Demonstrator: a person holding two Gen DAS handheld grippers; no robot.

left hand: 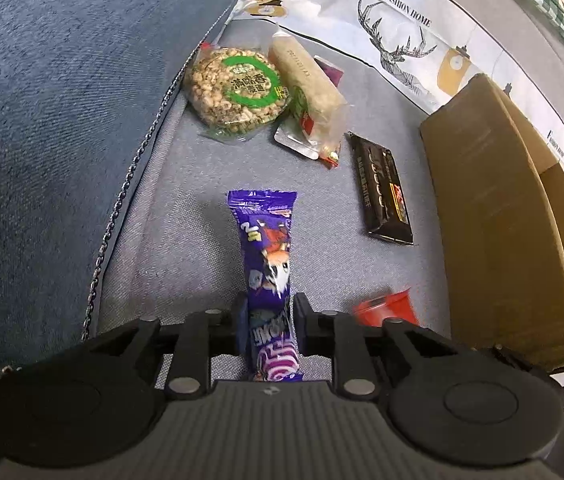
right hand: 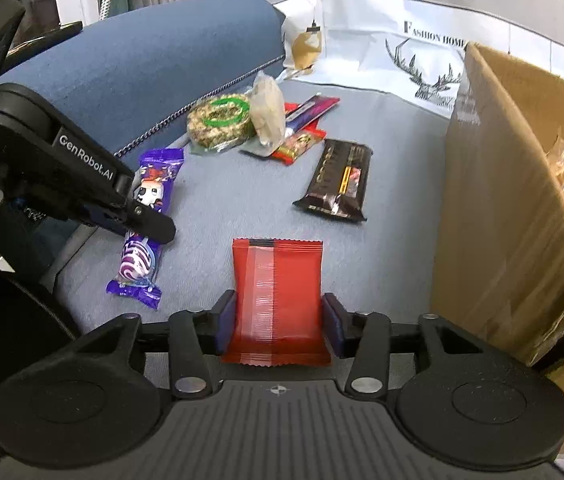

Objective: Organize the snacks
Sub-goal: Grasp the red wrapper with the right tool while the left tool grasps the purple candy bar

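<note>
The left gripper (left hand: 269,322) is clamped on the purple candy packet (left hand: 268,276), its pads pressed against the wrapper's narrow sides; in the right wrist view the packet's lower end droops toward the grey-blue cushion (right hand: 242,200) while the gripper's finger crosses its middle. The right gripper (right hand: 278,322) holds the red packet (right hand: 278,300) between its blue pads, both pads against the packet's edges – the packet stands up from the jaws with its seam facing the camera.

Taking the cardboard box (right hand: 502,208) as the landmark: the red packet sits just left of its near corner, and the purple packet is farther left still, well apart from it. Beyond them, the dark brown chocolate bar (right hand: 336,180) lies flat on the cushion, near the box's left wall but not touching. Farther back and left of the box is a small heap – a round puffed-grain cake with a green ring label (right hand: 220,120), a pale wrapped bar (right hand: 268,114) leaning on it, and red and purple wrappers (right hand: 306,128) beneath. Behind everything, a white cloth printed with a deer head (left hand: 398,48) runs behind the box.
</note>
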